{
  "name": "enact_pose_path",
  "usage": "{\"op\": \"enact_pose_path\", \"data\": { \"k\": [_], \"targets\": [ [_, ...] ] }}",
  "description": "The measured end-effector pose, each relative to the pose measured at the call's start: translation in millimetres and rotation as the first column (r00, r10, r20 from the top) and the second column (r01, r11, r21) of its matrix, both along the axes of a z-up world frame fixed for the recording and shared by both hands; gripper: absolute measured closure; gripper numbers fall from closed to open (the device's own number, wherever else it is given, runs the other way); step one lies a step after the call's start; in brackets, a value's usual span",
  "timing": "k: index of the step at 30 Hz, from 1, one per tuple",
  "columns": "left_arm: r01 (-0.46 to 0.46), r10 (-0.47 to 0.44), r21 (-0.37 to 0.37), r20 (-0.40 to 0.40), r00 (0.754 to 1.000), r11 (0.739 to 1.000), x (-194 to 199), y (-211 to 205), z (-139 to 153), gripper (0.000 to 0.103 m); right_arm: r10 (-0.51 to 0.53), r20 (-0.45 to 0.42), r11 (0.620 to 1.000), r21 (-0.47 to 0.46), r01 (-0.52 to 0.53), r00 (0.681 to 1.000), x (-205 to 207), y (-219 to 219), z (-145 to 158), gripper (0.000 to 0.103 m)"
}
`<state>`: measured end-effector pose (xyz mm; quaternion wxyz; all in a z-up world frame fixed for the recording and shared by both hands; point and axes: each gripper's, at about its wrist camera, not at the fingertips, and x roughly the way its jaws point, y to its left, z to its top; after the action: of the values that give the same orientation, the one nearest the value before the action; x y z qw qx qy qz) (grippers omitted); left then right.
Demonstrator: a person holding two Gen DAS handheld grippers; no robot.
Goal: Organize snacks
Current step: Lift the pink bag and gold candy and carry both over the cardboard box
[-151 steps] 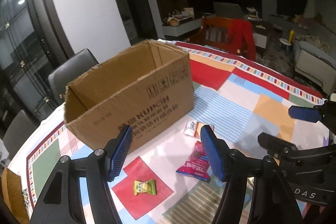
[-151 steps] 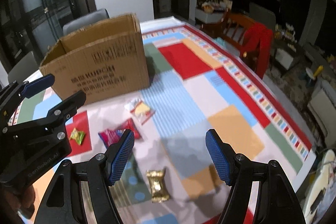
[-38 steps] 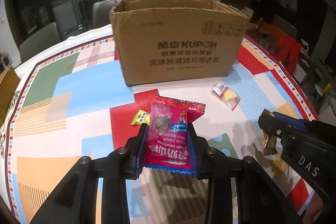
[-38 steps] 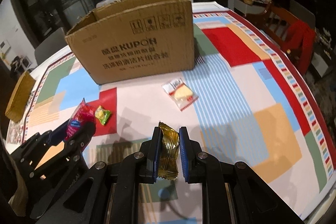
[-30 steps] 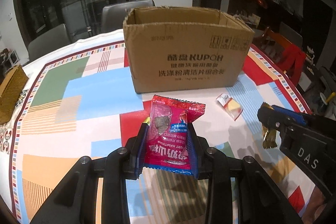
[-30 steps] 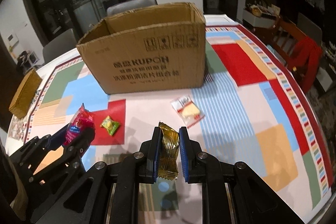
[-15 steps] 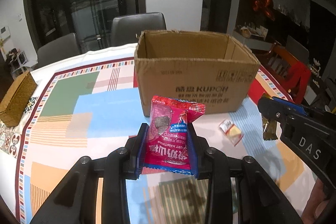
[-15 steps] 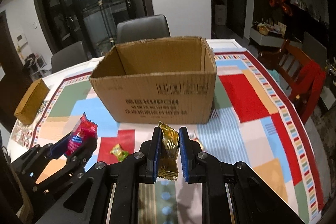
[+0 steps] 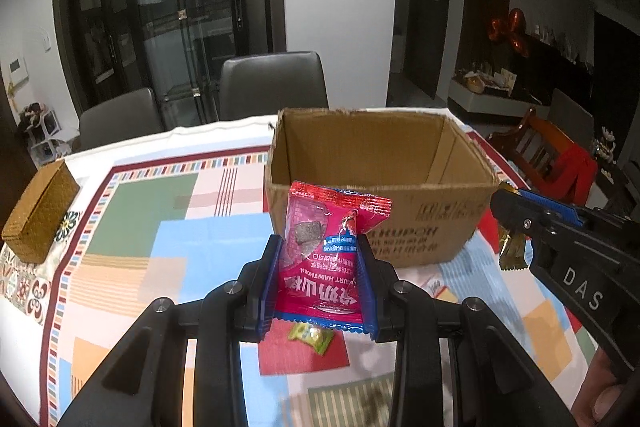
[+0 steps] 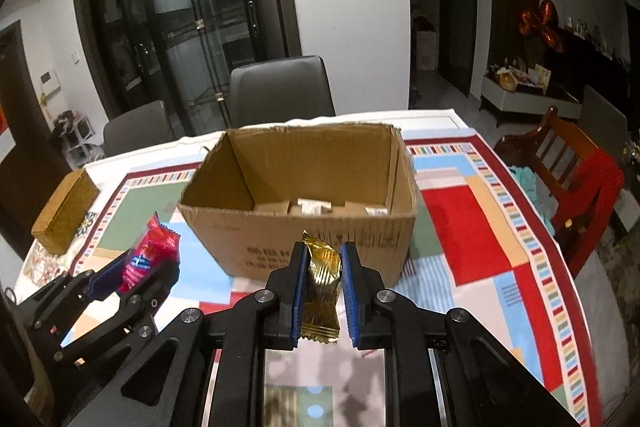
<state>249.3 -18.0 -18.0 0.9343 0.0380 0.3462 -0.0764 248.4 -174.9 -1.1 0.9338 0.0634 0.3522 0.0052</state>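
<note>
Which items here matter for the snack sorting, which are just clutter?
Job:
open cardboard box
red hawthorn snack packet, in left gripper
gold foil candy, in right gripper
green wrapped candy

Clutter:
woven brown box
grey chairs

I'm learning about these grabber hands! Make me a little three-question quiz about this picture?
1. True or false: the left gripper holds the red snack packet.
2. What does the right gripper hold? A) gold candy B) green candy C) nothing
3. Fill in: the green candy lies on the ____, not in the cardboard box.

Key:
1. True; its jaws are shut on it.
2. A, the gold candy.
3. Table.
</note>
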Motion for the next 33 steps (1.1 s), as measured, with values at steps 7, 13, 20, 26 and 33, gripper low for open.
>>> {"op": "enact_pose_path", "data": {
  "k": [7,13,20,26,33],
  "targets": [
    [-0.001,0.001,0.013,0.025,1.0,1.0,16,-4,14,0.069,0.006,0.025,1.0,0.008,-0.006,1.0,14,-3,12,0.085],
    [0.002,-0.003,0.018,0.039,0.999,1.0,33,-8,21,0.069,0.007,0.043,1.0,0.006,-0.007,0.999,27,-5,20,0.085],
    [0.007,-0.009,0.022,0.049,0.999,1.0,52,-12,25,0.069,0.015,0.056,1.0,-0.003,-0.015,0.998,45,-5,28,0.085],
    [0.013,-0.015,0.023,0.049,0.999,1.0,72,-15,26,0.069,0.014,0.063,1.0,-0.003,-0.014,0.998,63,-8,30,0.085],
    [0.013,-0.014,0.023,0.043,0.999,1.0,94,-15,23,0.069,0.018,0.057,1.0,-0.007,-0.017,0.998,83,-10,28,0.085]
  ]
}}
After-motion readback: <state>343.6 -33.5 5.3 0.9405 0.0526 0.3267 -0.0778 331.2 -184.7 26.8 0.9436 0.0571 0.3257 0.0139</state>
